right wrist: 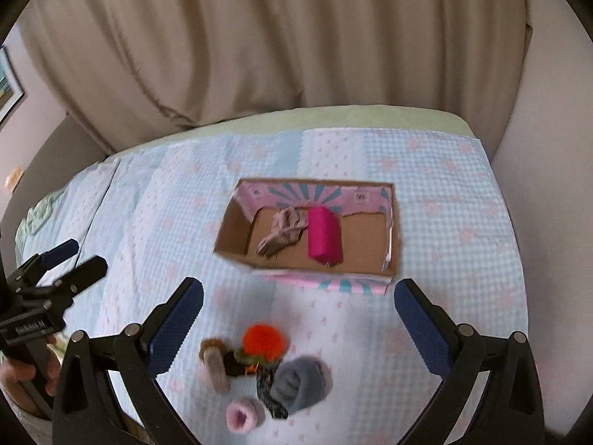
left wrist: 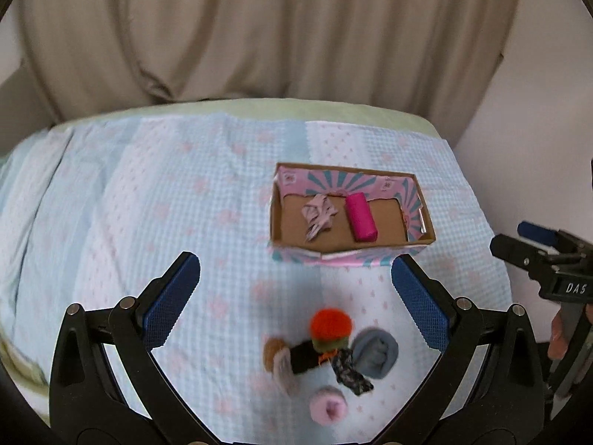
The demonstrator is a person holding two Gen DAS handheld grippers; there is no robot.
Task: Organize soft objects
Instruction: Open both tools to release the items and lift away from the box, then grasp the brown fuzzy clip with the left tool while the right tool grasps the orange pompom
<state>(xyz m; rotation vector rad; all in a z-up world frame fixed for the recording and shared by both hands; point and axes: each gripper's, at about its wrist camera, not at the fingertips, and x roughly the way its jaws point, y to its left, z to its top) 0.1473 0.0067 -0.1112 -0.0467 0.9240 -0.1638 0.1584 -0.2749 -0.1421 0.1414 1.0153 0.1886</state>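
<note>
Both hand-held grippers are being held above a bed (left wrist: 155,185) covered with a pale blue and pink patterned quilt. The left hand-held gripper (left wrist: 296,289) is being kept wide apart, with nothing between its blue pads, and the right hand-held gripper (right wrist: 298,315) is likewise being held spread and empty. Below them, near the front of the bed, a small heap of soft objects is lying: an orange pompom (left wrist: 331,323), a grey rolled sock (left wrist: 376,356), a pink rolled sock (left wrist: 329,406), a dark patterned strip of cloth (left wrist: 350,372) and a brown and pale piece (left wrist: 278,361), all touching or just beside one another. Farther back, a cardboard box (left wrist: 276,222) with pink and teal printed walls is resting on the quilt. Inside it, a magenta roll (left wrist: 360,221) is lying beside a crumpled pale pink cloth (left wrist: 318,217). Beige curtains (left wrist: 259,29) are hanging behind the bed.
</note>
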